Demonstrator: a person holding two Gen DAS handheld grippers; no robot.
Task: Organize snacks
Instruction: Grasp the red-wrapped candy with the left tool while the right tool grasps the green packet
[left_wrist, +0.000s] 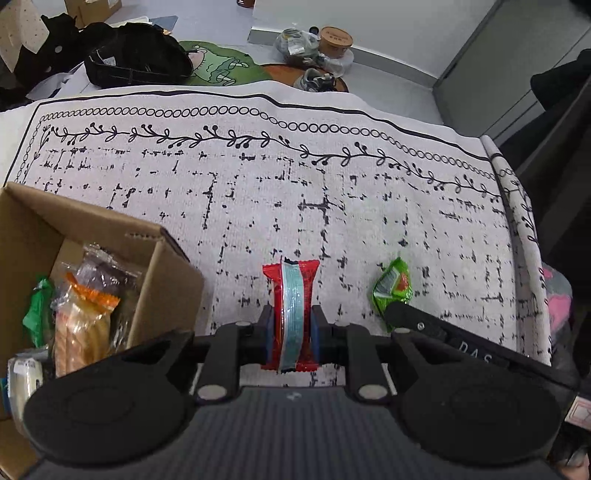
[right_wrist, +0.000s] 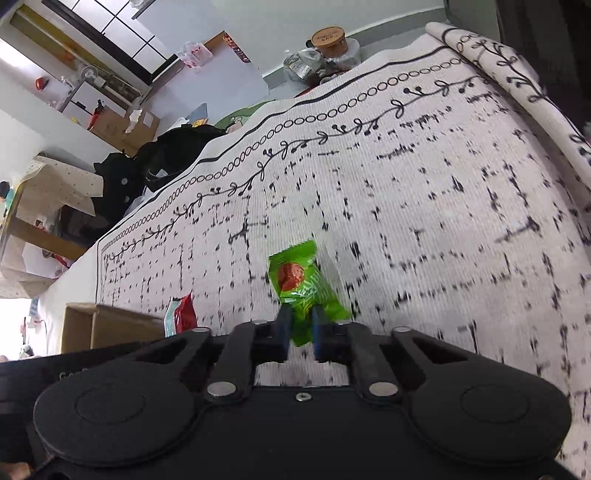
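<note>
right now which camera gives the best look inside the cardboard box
The left wrist view. It looks down into the open cardboard box, showing several wrapped snacks packed inside. The right wrist view catches only the box's outer wall and rim, low at the left behind the gripper body; its contents are hidden.

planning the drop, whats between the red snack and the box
Only bare patterned cloth lies between the red snack and the box, as the left wrist view shows.
</note>
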